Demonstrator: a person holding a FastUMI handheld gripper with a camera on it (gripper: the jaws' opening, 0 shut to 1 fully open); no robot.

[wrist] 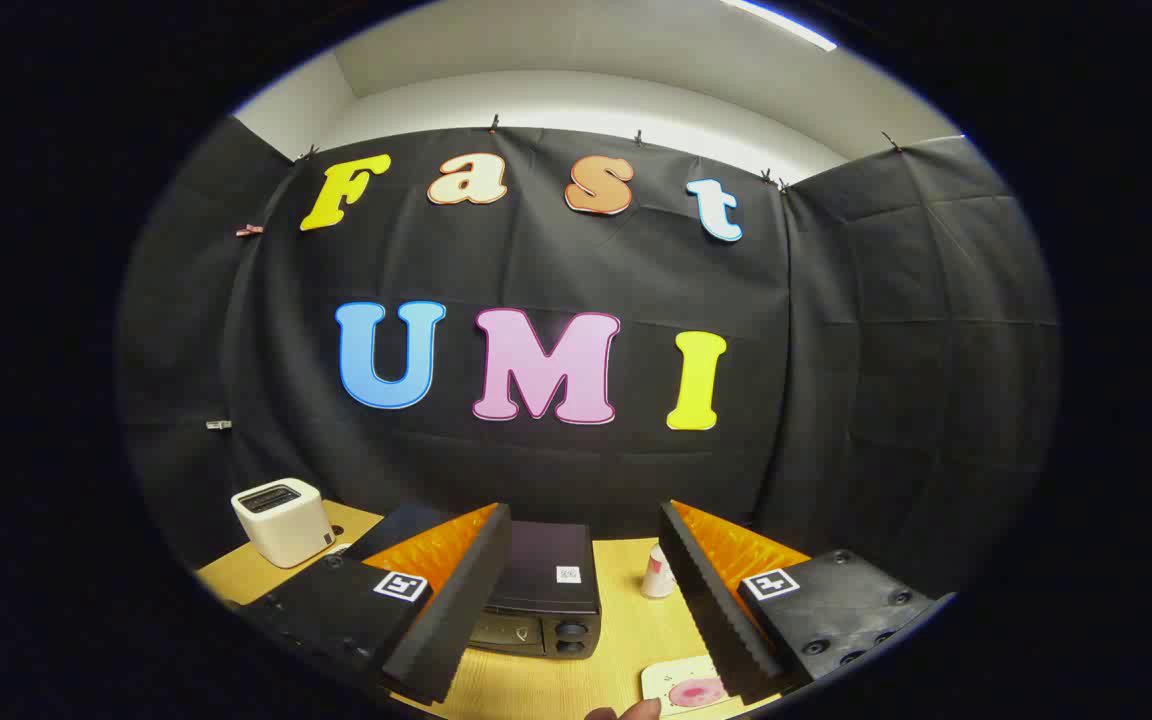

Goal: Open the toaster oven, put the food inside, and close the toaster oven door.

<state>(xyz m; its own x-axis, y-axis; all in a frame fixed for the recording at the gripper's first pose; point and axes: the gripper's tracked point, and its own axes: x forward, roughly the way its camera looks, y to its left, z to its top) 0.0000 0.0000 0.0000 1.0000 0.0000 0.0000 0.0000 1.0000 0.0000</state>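
Two fingers of the gripper (576, 600) stand spread wide with nothing between them, high over the worktop's (626, 625) near edge, where a fingertip (636, 711) touches the food card (688, 687). Beyond them the closed toaster oven (541, 595) sits mid-worktop, a small cup (656, 574) beside it and a white toaster (282, 520) at the far left corner. Opening comes first, I judge: descend squarely and hook the door's top edge.

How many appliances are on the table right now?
2: the black toaster oven just ahead between the open fingers of the gripper, and a white toaster further left. Others may be hidden behind the fingers.
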